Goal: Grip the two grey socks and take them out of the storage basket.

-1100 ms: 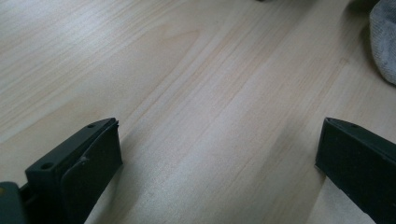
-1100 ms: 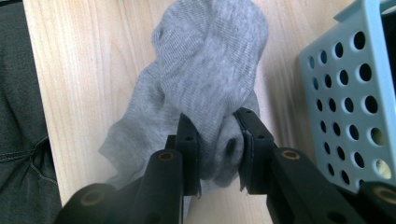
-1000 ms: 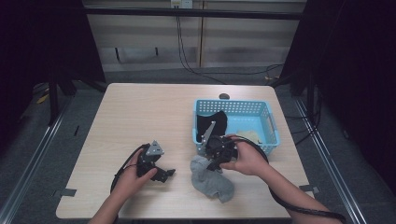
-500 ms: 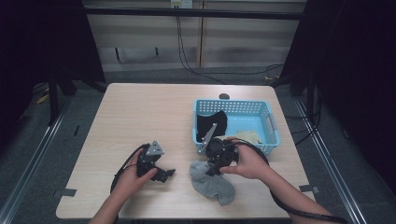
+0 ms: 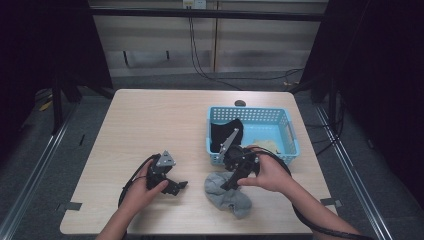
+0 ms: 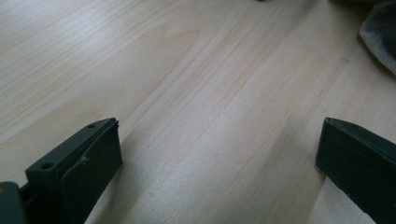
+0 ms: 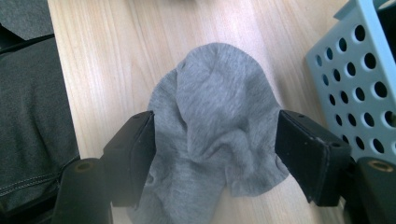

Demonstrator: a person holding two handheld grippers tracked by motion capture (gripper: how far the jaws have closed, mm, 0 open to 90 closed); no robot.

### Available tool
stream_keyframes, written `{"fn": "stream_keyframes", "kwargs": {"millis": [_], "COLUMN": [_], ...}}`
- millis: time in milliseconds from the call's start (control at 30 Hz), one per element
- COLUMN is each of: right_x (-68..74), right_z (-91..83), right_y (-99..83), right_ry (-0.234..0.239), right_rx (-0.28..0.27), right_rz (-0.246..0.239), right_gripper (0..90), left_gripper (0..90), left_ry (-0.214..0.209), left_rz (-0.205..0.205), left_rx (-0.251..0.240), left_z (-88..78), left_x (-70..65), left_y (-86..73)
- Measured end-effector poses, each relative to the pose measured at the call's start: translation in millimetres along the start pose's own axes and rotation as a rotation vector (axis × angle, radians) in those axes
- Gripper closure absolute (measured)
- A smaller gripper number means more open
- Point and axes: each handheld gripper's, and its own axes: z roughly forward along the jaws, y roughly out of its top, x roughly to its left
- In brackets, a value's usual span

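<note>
At the near edge of my wooden bench [image 5: 150,120], the right gripper [image 5: 231,181] hangs over a crumpled grey sock [image 5: 227,192] that lies flat on the wood, just in front of the blue perforated basket [image 5: 290,131]. Its fingers [image 7: 133,151] have just been opening and now stand released, one on either side of the sock's bunched-up middle, with the cloth between them but not pinched. My right hand [image 5: 270,172] sits close against the basket's near wall. Inside the basket lie a black cloth [image 5: 225,132] at its left end and a pale yellowish one [image 5: 267,145] beside it. Well to the left, my left gripper [image 5: 175,186] rests low on bare bench, its fingers [image 6: 88,158] spread wide and empty, the sock's edge showing off at the far corner of the left gripper view.
</note>
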Motion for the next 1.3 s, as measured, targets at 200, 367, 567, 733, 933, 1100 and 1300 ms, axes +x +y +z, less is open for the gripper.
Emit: {"fn": "stream_keyframes", "kwargs": {"millis": [200, 367, 567, 733, 933, 1100, 1300], "right_x": [2.2, 2.0, -0.8, -3.4, -5.7, -7.0, -10.0], "right_z": [-3.0, -7.1, -14.1, -18.6, -23.2, -26.3, -22.9], "right_y": [-6.1, -15.0, -29.2, -43.9, -64.5, -81.0, -100.6], "right_ry": [0.000, -0.005, -0.029, -0.048, -0.052, -0.059, -0.073], "right_rx": [0.001, -0.012, -0.012, -0.017, -0.008, -0.025, -0.046], "right_rz": [-0.003, 0.021, 0.048, 0.071, 0.113, 0.135, 0.162], "right_gripper": [26.8, 26.6, 25.1, 24.4, 23.5, 23.4, 23.3], "left_gripper": [0.0, 0.0, 0.0, 0.0, 0.0, 0.0, 0.0], "left_ry": [-0.001, 0.000, 0.000, 0.000, 0.000, -0.001, 0.000], "left_rz": [0.000, 0.000, 0.000, 0.000, 0.000, 0.000, 0.000], "left_rx": [0.000, 0.000, 0.000, 0.000, 0.000, 0.000, 0.000], "left_z": [0.0, 0.0, 0.0, 0.0, 0.0, 0.0, 0.0], "left_x": [0.0, 0.0, 0.0, 0.0, 0.0, 0.0, 0.0], "left_y": [0.0, 0.0, 0.0, 0.0, 0.0, 0.0, 0.0]}}
